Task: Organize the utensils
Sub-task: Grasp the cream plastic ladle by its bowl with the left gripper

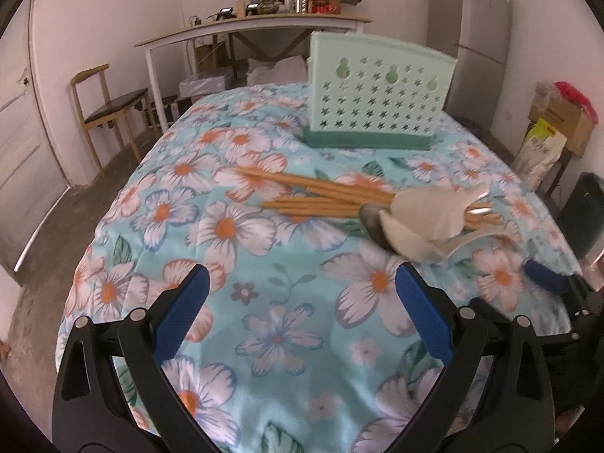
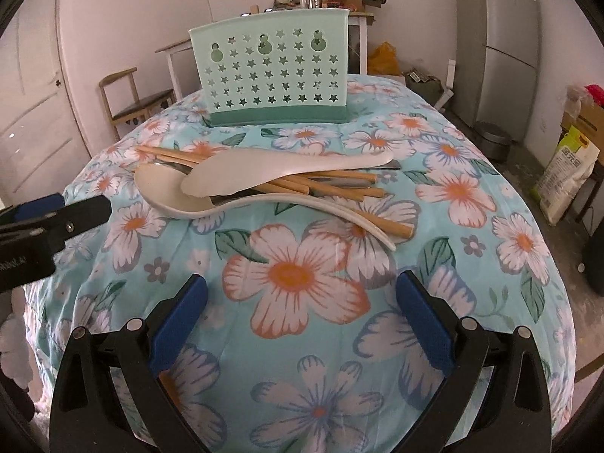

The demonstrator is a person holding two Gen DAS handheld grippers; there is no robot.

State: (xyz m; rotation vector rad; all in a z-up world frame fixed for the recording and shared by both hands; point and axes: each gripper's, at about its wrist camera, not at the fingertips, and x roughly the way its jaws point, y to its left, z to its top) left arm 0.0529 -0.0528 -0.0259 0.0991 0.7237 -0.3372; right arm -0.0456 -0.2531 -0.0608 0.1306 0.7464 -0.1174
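While the mint-green utensil holder [image 2: 277, 71] is standing upright at the far side of the floral tablecloth [image 2: 302, 283], we are looking at the utensil pile just in front of it, nearer to us. In the right wrist view, going from the left, the wooden chopsticks [image 2: 332, 185] are lying nearly flat across the cloth, their long axes running left to right and roughly parallel to the holder's perforated front wall. The larger white spoon [image 2: 177, 192] is resting with its bowl to the left of the holder's middle and its handle sweeping right and toward us. The flatter white rice paddle [image 2: 287, 170] is lying over the chopsticks, blade left, handle pointing right. Metal cutlery [image 2: 339, 185] is showing between them, though we cannot tell which pieces.

We are holding the left gripper [image 1: 302, 294] spread wide and empty, hovering over bare cloth well short of the pile. The right gripper [image 2: 302, 298] is likewise gaping wide, touching nothing, with the pile between it and the holder.
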